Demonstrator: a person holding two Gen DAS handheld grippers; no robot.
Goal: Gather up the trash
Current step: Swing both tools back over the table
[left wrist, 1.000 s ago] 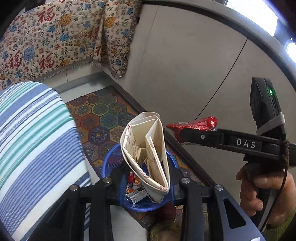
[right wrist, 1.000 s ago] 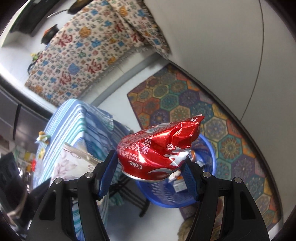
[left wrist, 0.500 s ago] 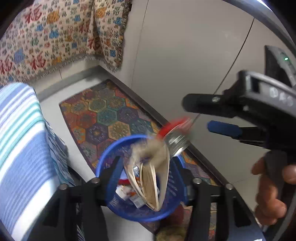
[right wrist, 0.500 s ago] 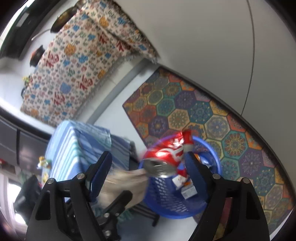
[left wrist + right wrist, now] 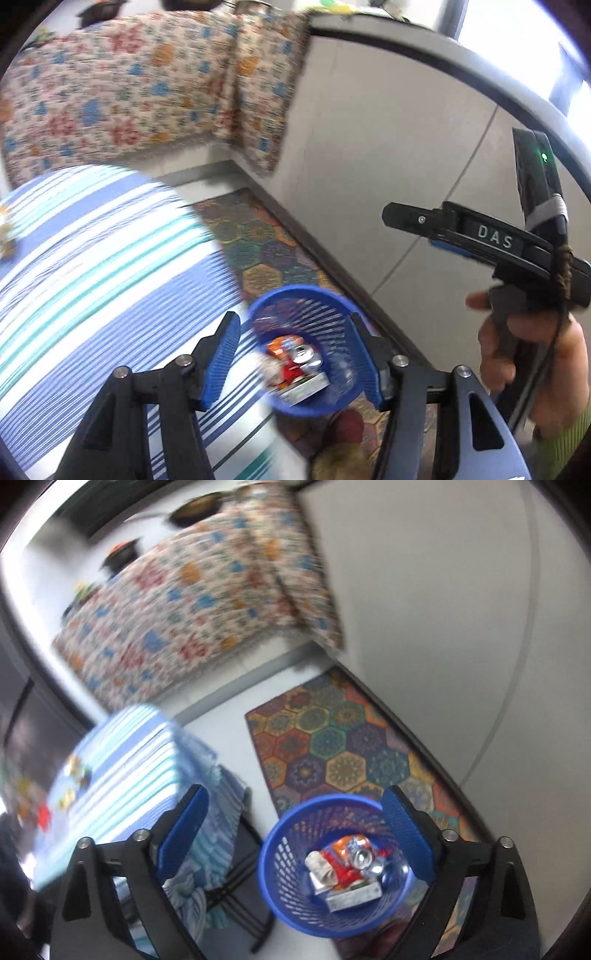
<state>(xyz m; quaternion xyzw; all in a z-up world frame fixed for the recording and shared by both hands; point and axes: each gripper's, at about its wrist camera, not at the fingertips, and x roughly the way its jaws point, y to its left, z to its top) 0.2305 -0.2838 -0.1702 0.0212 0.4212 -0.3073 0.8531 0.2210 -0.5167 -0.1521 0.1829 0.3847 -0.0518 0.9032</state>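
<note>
A blue mesh waste basket [image 5: 280, 306] [image 5: 280, 853] stands on the floor below both grippers. Inside lie a crushed red can [image 5: 364, 860], a crumpled paper carton [image 5: 319, 867] and other wrappers [image 5: 295, 354]. My left gripper [image 5: 295, 354] is open and empty above the basket. My right gripper [image 5: 295, 834] is open and empty, also above the basket. The right gripper also shows in the left wrist view [image 5: 461, 229], held by a hand at the right.
A table with a blue striped cloth [image 5: 92, 266] [image 5: 122, 775] stands left of the basket. A patterned hexagon rug [image 5: 332, 746] lies under the basket by a grey wall [image 5: 388, 147]. A floral cloth [image 5: 192, 609] covers furniture behind.
Both grippers have opened. The paper carton fell from the left gripper and the red can fell from the right gripper into the blue basket. Both views have shifted.
</note>
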